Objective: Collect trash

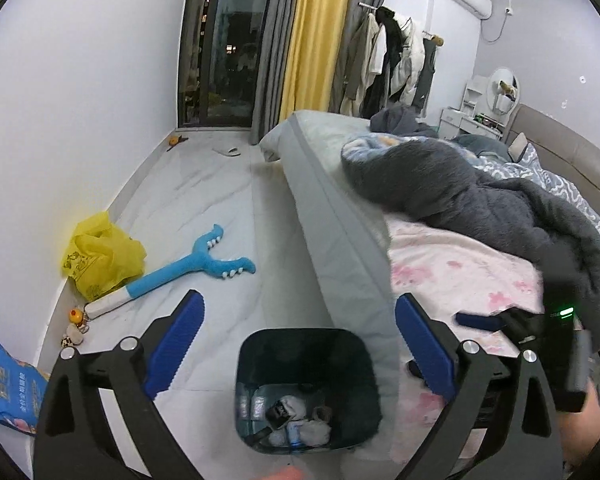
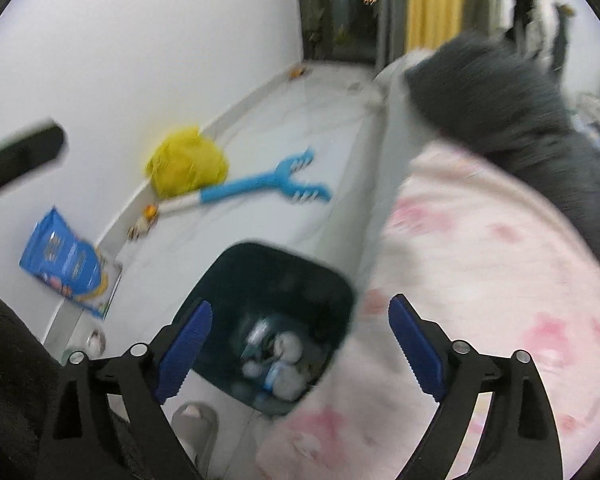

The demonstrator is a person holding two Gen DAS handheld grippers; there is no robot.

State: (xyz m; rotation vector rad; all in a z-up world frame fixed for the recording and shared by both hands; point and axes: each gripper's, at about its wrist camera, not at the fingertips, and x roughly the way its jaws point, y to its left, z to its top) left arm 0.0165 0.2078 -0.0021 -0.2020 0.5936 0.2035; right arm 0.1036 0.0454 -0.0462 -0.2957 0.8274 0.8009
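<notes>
- My left hand-held gripper (image 1: 298,344) stands wide with nothing between its blue pads; the dark bin (image 1: 308,390) sits straight below it, at 6 o'clock in the left wrist view, on the floor (image 1: 220,208) tight against the side of the bed (image 1: 460,272).
- My right hand-held gripper (image 2: 300,348) is wide and empty too, above the same bin; that view is smeared, so I trust it less.
- The bin already holds crumpled white wads and what look like small bottles; I judge all of it light.
- The loose piece most likely to be trash is the yellow plastic bag (image 1: 100,260), at 9 o'clock by the wall. I expect it thin, limp and slippery, almost weightless. I would pinch a bunched fold or a handle loop, not a flat face, or it will slide out.
- The blue packet (image 1: 8,384), at 8 o'clock, looks like crinkly film, stiffer at its sealed edge; that edge is my hold. Whether it is empty I cannot tell.
- The blue fork-shaped toy (image 1: 196,264), lying beside the bag, looks soft and is probably not trash.
</notes>
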